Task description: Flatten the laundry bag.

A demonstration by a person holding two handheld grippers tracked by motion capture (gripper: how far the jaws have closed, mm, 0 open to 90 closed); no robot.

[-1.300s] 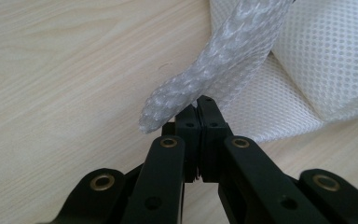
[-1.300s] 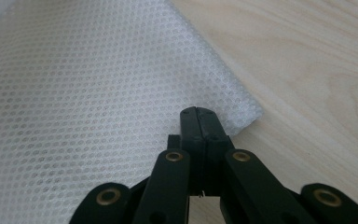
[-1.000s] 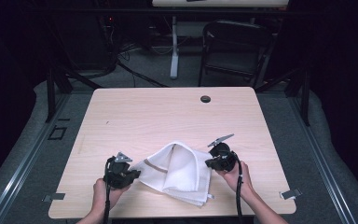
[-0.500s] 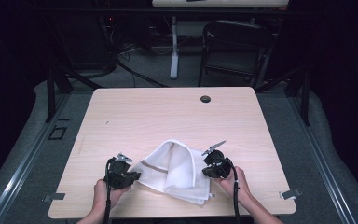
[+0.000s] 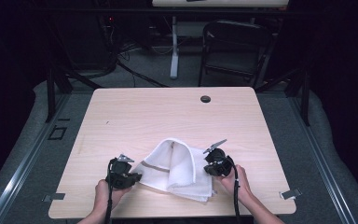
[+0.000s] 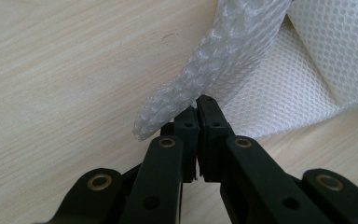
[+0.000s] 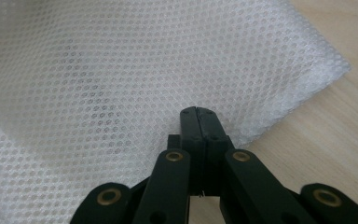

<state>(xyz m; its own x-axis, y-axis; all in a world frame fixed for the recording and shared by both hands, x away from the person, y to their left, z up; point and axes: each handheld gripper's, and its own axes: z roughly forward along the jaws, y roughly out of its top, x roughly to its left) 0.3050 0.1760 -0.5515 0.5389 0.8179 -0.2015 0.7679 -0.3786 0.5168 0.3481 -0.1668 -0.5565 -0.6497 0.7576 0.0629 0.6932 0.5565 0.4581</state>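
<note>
A white mesh cloth [image 5: 175, 163] lies folded over itself near the wooden table's [image 5: 168, 116] front edge. My left gripper [image 5: 136, 177] is at the cloth's left corner, held by a hand. In the left gripper view that gripper [image 6: 197, 100] is shut, and a twisted corner of the cloth [image 6: 279, 79] is pinched at its tips. My right gripper [image 5: 207, 167] is at the cloth's right edge. In the right gripper view it [image 7: 198, 111] is shut, its tips just over the edge of the cloth [image 7: 121, 70] and seemingly pinching it.
A dark round grommet [image 5: 205, 99] sits near the table's far edge. A black chair [image 5: 235, 46] and cables stand on the floor beyond. Metal clips [image 5: 291, 192] mark the front corners. Bare wood stretches behind the cloth.
My right gripper has moved left and toward the front edge, onto the cloth's right side. The left gripper and the cloth have hardly shifted.
</note>
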